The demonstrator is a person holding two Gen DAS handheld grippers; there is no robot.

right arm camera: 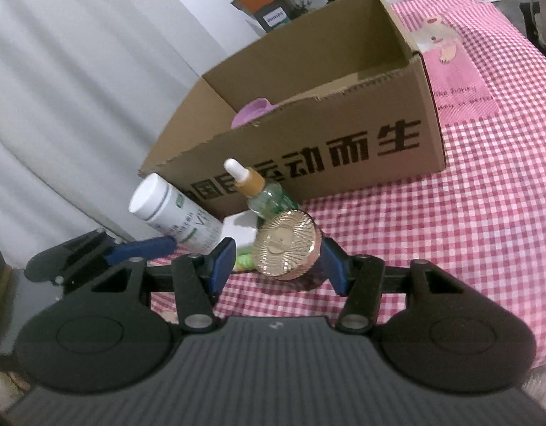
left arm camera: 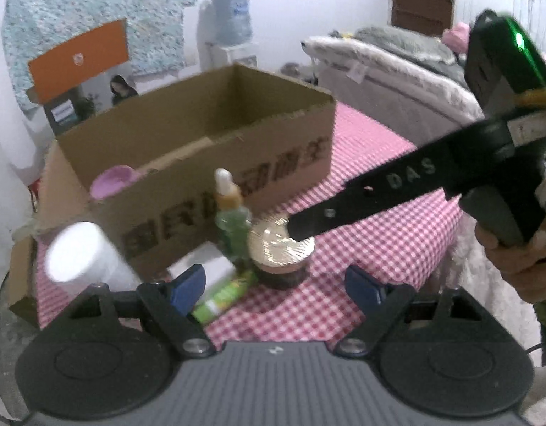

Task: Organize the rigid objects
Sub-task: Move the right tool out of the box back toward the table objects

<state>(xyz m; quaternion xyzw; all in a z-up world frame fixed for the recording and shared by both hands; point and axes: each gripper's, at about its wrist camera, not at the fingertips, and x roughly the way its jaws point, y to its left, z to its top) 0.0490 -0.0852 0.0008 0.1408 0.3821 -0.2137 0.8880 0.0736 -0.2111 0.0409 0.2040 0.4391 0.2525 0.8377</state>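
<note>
Right gripper (right arm camera: pixel 278 259): blue-padded fingers spread apart, straddling the dark glass jar with the embossed gold lid (right arm camera: pixel 288 246); right pad (right arm camera: pixel 335 266) close beside the jar wall, left pad (right arm camera: pixel 221 261) well clear of it. Contact on either side: cannot tell.

Left gripper (left arm camera: pixel 276 284): fingers wide apart, holding nothing, hovering short of the cluster.

Jar location: upright on the pink-and-white checked cloth (right arm camera: pixel 432 248), just in front of the brown cardboard box with black printed characters (right arm camera: pixel 343 163).

Neighbours: green glass dropper bottle with amber collar and white tip (right arm camera: pixel 262 195) directly behind the jar, touching or nearly so. White cylindrical plastic bottle (right arm camera: pixel 173 213) to the left, leaning. Small white carton (right arm camera: pixel 239 230) and green tube (left arm camera: pixel 225 296) low between them.

Box contents: lilac plastic cup (right arm camera: pixel 253 112) visible over the near wall; rest of the interior is hidden.

Step in hand (judgement): grasp the jar for transfer into the box.

Technique: centre the jar between the pads before closing, since it sits off toward the right pad. Grip the glass body below the lid, not the lid rim.

Risk: dropper bottle is tall and narrow; a sideways nudge would probably topple it. Lift straight up, then clear the box wall.
</note>
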